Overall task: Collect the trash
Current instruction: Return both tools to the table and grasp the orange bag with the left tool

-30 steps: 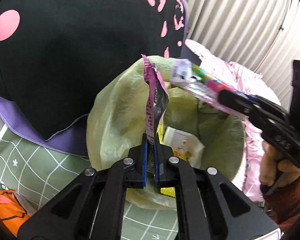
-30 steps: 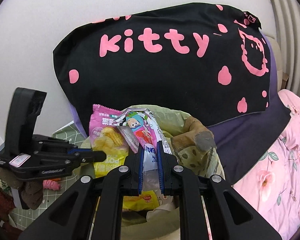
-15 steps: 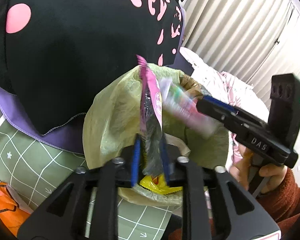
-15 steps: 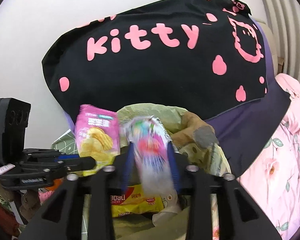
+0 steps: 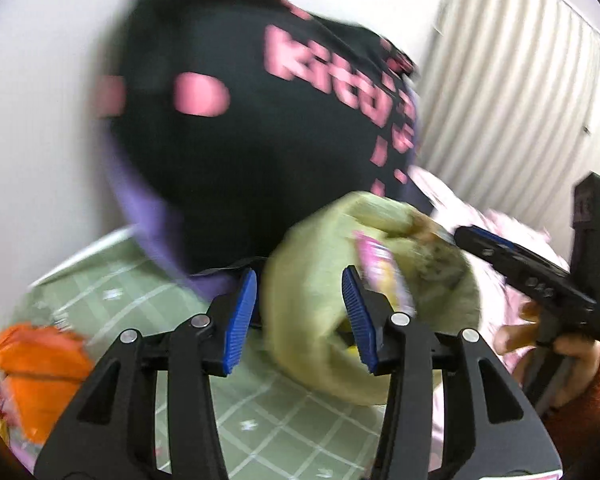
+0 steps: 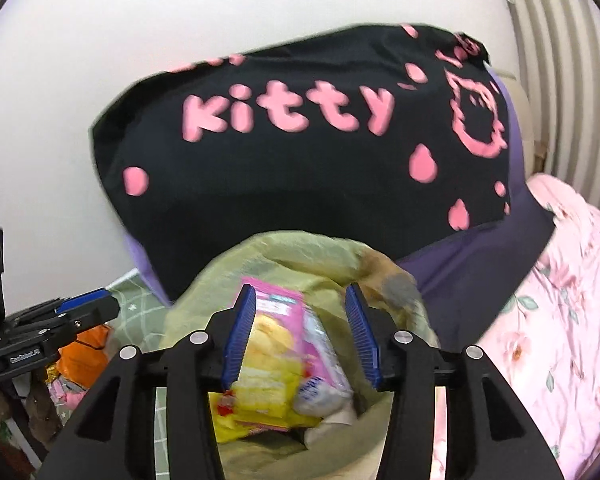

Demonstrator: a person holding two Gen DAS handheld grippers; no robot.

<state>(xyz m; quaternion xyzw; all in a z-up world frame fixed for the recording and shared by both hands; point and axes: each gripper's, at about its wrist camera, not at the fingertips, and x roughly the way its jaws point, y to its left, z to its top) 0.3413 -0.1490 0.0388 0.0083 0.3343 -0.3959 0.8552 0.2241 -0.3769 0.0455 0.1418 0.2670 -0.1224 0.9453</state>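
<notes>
A yellow-green trash bag (image 6: 292,248) stands open in front of a black pillow. Inside it lie a pink chip packet (image 6: 276,336) and a colourful wrapper (image 6: 320,360), loose on top of other packets. My right gripper (image 6: 300,332) hovers over the bag's mouth with its jaws opening; the pads touch nothing. The left wrist view is blurred. There my left gripper (image 5: 300,316) has its jaws opening with nothing between them, left of the bag (image 5: 300,320). The pink packet (image 5: 380,268) sticks up inside. The right gripper (image 5: 472,236) shows at the right.
The black pillow with pink lettering (image 6: 300,160) leans on the wall behind the bag. A green grid sheet (image 5: 280,412) covers the bed, with an orange packet (image 5: 36,360) at the left. A pink floral quilt (image 6: 560,300) lies to the right. The left gripper (image 6: 100,304) is at the left.
Both grippers have opened and let go of their wrappers, which dropped into the bag. The left gripper has swung left, off the bag's mouth. The right gripper has barely moved.
</notes>
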